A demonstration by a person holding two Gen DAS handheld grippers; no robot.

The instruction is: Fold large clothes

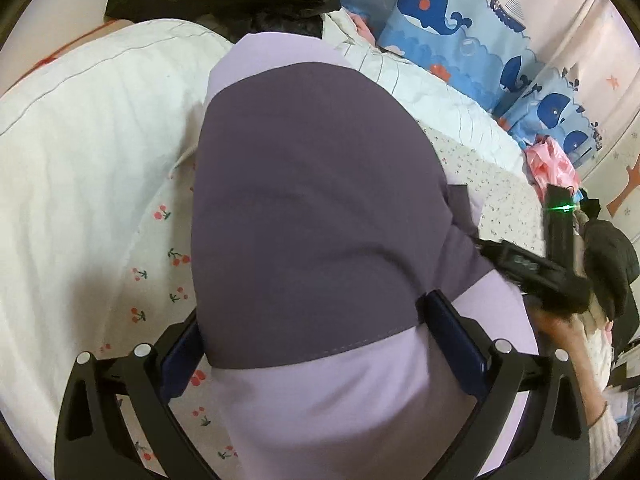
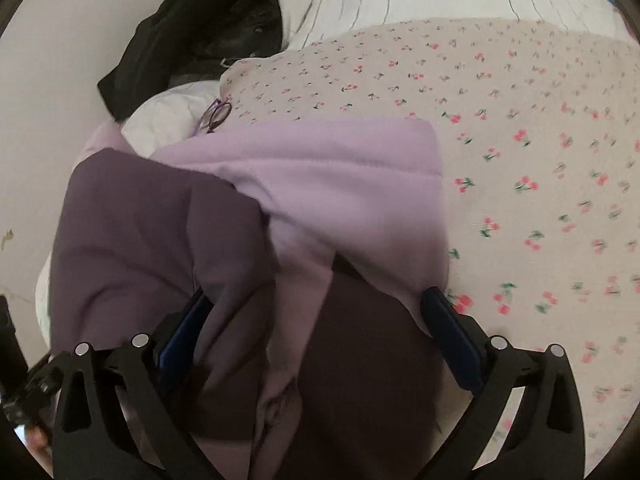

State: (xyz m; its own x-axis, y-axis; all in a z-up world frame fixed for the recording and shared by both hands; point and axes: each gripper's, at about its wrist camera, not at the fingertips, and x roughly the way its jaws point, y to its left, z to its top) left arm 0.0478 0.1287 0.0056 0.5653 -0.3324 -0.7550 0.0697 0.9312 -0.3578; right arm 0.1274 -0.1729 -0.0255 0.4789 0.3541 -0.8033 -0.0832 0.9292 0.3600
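Observation:
A large two-tone garment, dark purple with lilac panels (image 1: 312,208), lies on the cherry-print bed sheet (image 1: 160,264). My left gripper (image 1: 312,340) is open, its jaws spread wide either side of the garment's near end, with the fabric between them. My right gripper (image 2: 316,320) is also open, with bunched dark purple and lilac folds of the garment (image 2: 320,184) lying between its fingers. The right gripper also shows at the right edge of the left wrist view (image 1: 536,268), held in a hand beside the garment.
A white quilt (image 1: 80,120) lies left and behind. Black clothing (image 2: 200,40) is piled at the bed's head. Whale-print pillows (image 1: 460,28) line the wall on the right, with pink fabric (image 1: 552,168) by them. Glasses (image 2: 218,114) lie on the sheet near the garment.

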